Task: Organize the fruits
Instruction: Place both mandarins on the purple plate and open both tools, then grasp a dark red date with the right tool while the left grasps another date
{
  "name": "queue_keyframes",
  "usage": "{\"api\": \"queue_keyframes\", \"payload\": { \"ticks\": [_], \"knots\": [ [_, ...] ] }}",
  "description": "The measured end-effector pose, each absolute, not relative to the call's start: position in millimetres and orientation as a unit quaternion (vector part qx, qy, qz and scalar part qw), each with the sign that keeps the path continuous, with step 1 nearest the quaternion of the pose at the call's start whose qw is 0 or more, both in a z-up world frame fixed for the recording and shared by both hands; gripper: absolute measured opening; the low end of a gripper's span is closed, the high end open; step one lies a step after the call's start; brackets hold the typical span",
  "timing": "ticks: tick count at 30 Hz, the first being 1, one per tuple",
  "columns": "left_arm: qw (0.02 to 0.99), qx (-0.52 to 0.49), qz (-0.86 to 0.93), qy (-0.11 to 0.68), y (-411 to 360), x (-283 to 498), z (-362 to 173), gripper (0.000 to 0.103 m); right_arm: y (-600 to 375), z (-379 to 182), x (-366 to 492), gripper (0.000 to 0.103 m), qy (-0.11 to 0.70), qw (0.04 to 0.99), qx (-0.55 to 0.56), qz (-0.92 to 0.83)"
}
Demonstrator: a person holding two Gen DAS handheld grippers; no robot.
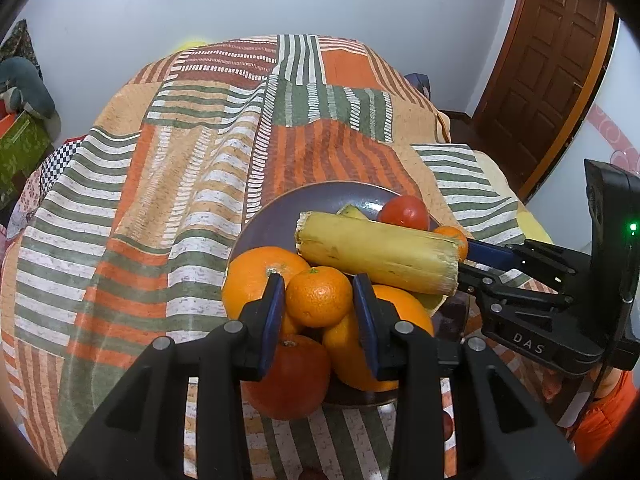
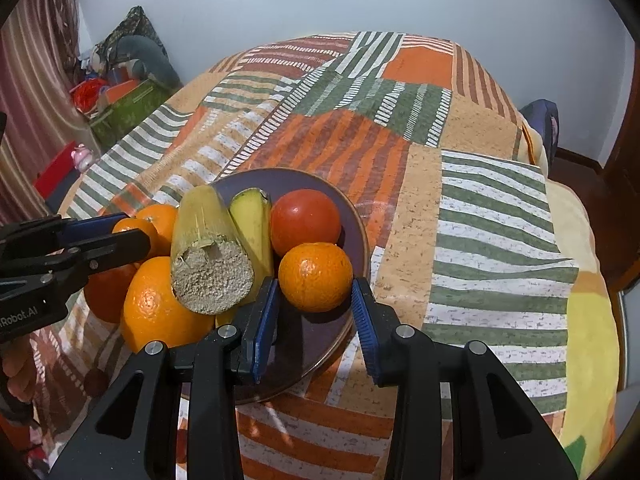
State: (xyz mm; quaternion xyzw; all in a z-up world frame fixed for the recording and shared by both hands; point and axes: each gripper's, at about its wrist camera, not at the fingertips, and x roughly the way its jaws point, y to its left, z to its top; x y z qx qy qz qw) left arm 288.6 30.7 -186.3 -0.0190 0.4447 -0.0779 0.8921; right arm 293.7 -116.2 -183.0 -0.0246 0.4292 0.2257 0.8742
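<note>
Your left gripper (image 1: pixel 319 296) clamps a dimpled round mandarin (image 1: pixel 319 297); your right gripper (image 2: pixel 315 300) brackets another mandarin (image 2: pixel 315 277) — contact unclear — on the glossy plate (image 2: pixel 320 346).

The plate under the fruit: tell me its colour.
The plate is dark purple-brown with a thin lighter rim, clearest in the right wrist view.
</note>
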Motion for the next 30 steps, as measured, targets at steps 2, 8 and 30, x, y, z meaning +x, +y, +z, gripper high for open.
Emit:
{"api": "queue_keyframes", "payload": {
  "ticks": [2,8,30],
  "knots": [
    [0.892,-0.017,-0.078,0.446,30,288,-186,0.035,-116,-183,294,0.035,0.431,0.874,-0.024,0.225],
    [0.893,-0.021,-0.078,0.443,32,283,-179,0.043,-118,-176,289,0.037,0.427,0.876,-0.028,0.220],
    [0.905,-0.012,-0.047,0.423,59,202,-143,0.055,-124,-140,217,0.041,0.408,0.882,-0.018,0.235]
  ]
}}
